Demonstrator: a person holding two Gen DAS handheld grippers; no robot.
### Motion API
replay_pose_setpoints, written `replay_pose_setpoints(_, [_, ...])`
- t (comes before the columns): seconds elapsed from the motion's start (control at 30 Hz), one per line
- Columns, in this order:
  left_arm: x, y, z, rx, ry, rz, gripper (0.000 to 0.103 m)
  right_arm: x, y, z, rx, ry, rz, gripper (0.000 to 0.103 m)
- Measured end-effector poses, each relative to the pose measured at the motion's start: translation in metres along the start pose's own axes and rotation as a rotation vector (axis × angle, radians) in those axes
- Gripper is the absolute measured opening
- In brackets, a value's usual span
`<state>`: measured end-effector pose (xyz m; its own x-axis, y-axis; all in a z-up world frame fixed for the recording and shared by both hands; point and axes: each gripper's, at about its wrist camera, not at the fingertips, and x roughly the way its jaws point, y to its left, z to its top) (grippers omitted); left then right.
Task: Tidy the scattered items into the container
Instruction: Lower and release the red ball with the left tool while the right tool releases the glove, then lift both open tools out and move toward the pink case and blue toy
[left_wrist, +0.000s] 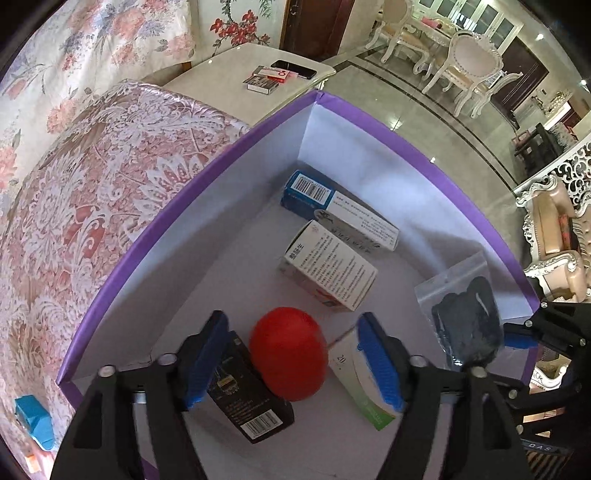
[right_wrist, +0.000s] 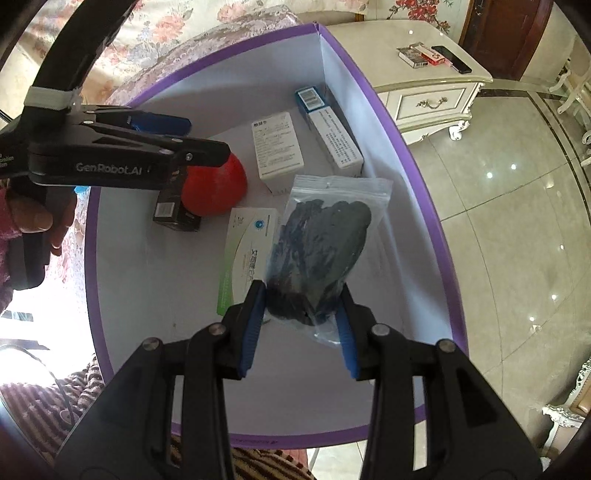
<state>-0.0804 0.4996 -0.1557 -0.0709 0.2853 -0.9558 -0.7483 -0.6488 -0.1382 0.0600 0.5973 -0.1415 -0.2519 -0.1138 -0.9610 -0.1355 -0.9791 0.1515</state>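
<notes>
**Item: bagged dark goods, lowering into container**

Your right gripper (right_wrist: 300, 325) pinches the zip bag (right_wrist: 325, 236) at the purple box's (right_wrist: 417, 177) 5 o'clock; release low. Left gripper (left_wrist: 291, 362) stands spread over the red ball (left_wrist: 288, 354), at the box's 9 o'clock.

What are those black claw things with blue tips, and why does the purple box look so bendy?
No robot here: a person holds a squeeze tool, called a gripper, in each hand. Each gripper carries a little camera with a very wide lens, which bends straight lines. One picture looks along the left gripper, the other along the right gripper. Both point down into a purple box that sits on flowery cloth. Inside lie a red ball, a black box, a green-and-white box and two white medicine boxes. The left gripper is open, with the ball between its fingers but not squeezed. The right gripper pinches a clear bag of dark gloves.
</notes>
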Motion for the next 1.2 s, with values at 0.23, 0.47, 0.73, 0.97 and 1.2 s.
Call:
replay_pose_setpoints(0.23, [-0.009, 0.004, -0.007, -0.014, -0.027, 0.012, 0.09, -0.004, -0.001, -0.001, 0.011, -0.003, -0.018, 0.059])
replay_pose_setpoints(0.47, [-0.031, 0.006, -0.015, -0.03, -0.102, -0.032, 0.103, -0.021, -0.002, -0.004, 0.059, -0.056, -0.022, 0.06])
replay_pose_setpoints(0.73, [-0.058, 0.007, -0.025, -0.024, -0.168, -0.078, 0.103, -0.034, 0.012, -0.004, 0.102, -0.097, -0.025, 0.06])
replay_pose_setpoints(0.97, [-0.094, 0.024, -0.049, -0.067, -0.26, -0.143, 0.103, -0.049, 0.029, -0.001, 0.139, -0.155, -0.029, 0.06])
replay_pose_setpoints(1.2, [-0.145, 0.066, -0.089, -0.14, -0.357, -0.164, 0.103, -0.065, 0.061, 0.018, 0.164, -0.228, -0.018, 0.062])
